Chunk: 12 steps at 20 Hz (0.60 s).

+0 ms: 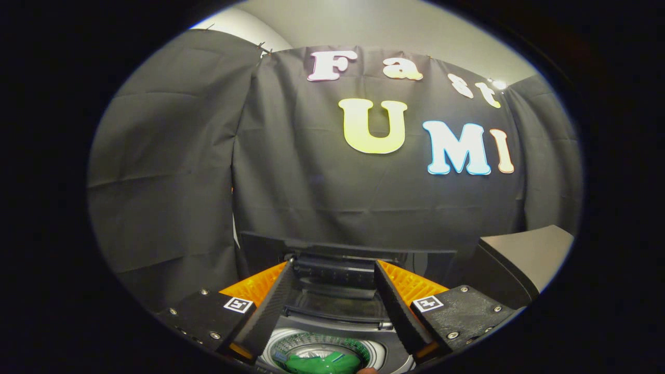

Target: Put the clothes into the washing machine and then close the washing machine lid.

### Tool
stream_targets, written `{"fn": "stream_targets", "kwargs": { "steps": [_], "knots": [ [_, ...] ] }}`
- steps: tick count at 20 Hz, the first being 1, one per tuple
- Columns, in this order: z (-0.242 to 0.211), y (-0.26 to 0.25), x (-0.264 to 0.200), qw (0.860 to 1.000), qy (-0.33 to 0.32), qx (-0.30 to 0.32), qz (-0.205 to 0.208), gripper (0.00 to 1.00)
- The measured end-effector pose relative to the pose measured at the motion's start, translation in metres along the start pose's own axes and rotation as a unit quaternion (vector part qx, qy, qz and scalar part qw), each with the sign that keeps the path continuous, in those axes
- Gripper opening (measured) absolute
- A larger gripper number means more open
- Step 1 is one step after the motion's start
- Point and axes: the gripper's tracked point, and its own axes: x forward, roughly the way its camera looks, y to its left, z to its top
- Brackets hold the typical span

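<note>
Green clothes [322,362], a bright bunched fabric item: located low between the two fingers, lying inside the round perforated drum [291,347] of the washing machine. Nothing touches the fabric; both fingers sit above it and apart from it.

Washing machine, top-loading, grey body with pale rim around the drum opening [379,353]: directly below and just ahead of the fingers. Drum wall shows rows of small holes with a green tint from the fabric.

Washing machine lid [337,304], dark, translucent, hinged panel: raised, standing up beyond the drum opening, between the two fingers and slightly ahead of them. Dark control panel section [337,270] sits beyond the lid, at the back of the machine.

Gripper [332,304], two-finger, handheld: fingers spread wide, holding nothing, one on each side of the lid and drum opening. Each finger base carries a small square black-and-white marker [238,304].

Dark grey angular object [524,254], flat-topped: beyond and to the right of the right finger; identity unclear.

Black cloth booth wall [311,182]: well beyond the fingers, behind the machine. Pale ceiling [374,26] above it.
</note>
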Motion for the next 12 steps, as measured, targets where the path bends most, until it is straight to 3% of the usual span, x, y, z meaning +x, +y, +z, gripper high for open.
{"fn": "stream_targets", "kwargs": {
  "steps": [12],
  "knots": [
    [0.035,-0.008,0.083,0.999,0.019,-0.006,-0.029,0.96]
  ]
}}
